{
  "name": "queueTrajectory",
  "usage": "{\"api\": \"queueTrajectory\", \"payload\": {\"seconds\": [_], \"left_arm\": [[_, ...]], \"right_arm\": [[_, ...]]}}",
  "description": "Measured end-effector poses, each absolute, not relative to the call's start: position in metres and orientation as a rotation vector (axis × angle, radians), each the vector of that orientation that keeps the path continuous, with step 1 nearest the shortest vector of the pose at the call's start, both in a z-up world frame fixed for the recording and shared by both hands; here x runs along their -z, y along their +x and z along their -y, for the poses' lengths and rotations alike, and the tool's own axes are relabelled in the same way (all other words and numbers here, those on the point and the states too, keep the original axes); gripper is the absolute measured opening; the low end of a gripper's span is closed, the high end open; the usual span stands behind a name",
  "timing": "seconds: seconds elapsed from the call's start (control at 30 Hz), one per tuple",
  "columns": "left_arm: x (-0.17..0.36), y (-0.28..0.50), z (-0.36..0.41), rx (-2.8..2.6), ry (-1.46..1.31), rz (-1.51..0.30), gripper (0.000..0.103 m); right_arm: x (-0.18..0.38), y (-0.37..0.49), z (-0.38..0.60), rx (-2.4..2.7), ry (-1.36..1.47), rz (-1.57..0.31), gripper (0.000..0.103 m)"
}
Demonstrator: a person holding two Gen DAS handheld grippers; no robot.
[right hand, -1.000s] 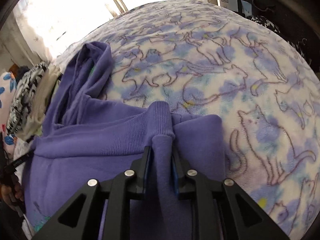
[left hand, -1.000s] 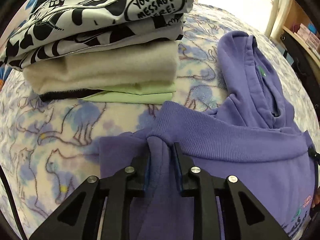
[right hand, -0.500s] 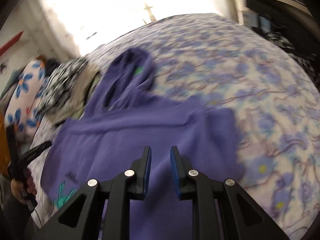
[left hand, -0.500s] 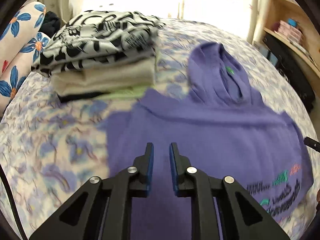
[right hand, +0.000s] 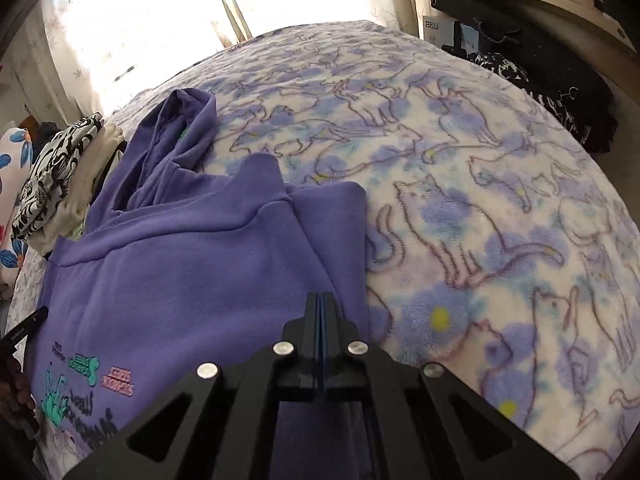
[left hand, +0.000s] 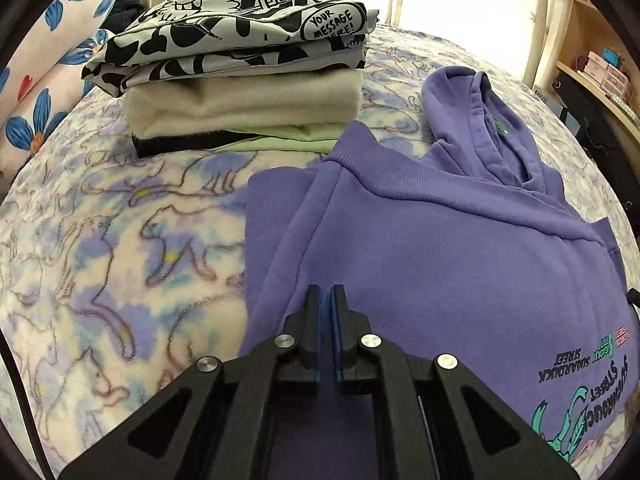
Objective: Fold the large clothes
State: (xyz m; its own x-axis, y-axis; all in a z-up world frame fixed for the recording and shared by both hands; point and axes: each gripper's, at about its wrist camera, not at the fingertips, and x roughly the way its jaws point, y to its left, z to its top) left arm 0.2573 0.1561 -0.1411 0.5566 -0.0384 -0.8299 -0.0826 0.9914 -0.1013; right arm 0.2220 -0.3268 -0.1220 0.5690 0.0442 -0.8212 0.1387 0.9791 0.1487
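Your left gripper (left hand: pixel 327 289) is closed to a thin slit with nothing between the pads; it hangs over the left part of the hoodie (left hand: pixel 440 248), and whether the tips brush the cloth cannot be told. Your right gripper (right hand: pixel 320 296) is pressed fully together, pads meeting, also empty, above the hoodie's right edge close to where it meets the blanket (right hand: pixel 480 184). The hoodie lies on the blanket folded over, its ribbed hem laid across at the base of the hood (left hand: pixel 480 120), which sticks out beyond it. The printed lettering (left hand: pixel 580 380) faces up, near you. To the left of the hoodie, just beside the hem's corner, stands a stack (left hand: pixel 240 68) of folded clothes, a black-and-white print on top. A flowered pillow (left hand: pixel 48 68) lies beyond the stack at the left edge.
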Motion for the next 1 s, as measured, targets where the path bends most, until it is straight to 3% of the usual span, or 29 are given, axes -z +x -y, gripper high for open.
{"api": "queueTrajectory", "payload": {"seconds": [0.3, 0.47, 0.63, 0.8, 1.0], "left_arm": [[0.106, 0.208, -0.122, 0.003, -0.174, -0.952, 0.013], [0.101, 0.167, -0.068, 0.085, -0.137, -0.953, 0.028], [0.118, 0.144, -0.030, 0.108, -0.107, -0.955, 0.029], [0.128, 0.134, -0.038, 0.088, -0.094, -0.939, 0.030], [0.131, 0.134, -0.098, -0.048, -0.175, -0.949, 0.030]], "right_arm": [[0.101, 0.192, 0.264, -0.146, 0.350, -0.971, 0.002], [0.113, 0.167, 0.187, -0.301, 0.290, -1.018, 0.002], [0.123, 0.147, 0.134, -0.406, 0.215, -1.038, 0.003], [0.135, 0.145, 0.154, -0.371, 0.209, -1.049, 0.002], [0.134, 0.135, 0.244, -0.111, 0.217, -1.010, 0.000]]}}
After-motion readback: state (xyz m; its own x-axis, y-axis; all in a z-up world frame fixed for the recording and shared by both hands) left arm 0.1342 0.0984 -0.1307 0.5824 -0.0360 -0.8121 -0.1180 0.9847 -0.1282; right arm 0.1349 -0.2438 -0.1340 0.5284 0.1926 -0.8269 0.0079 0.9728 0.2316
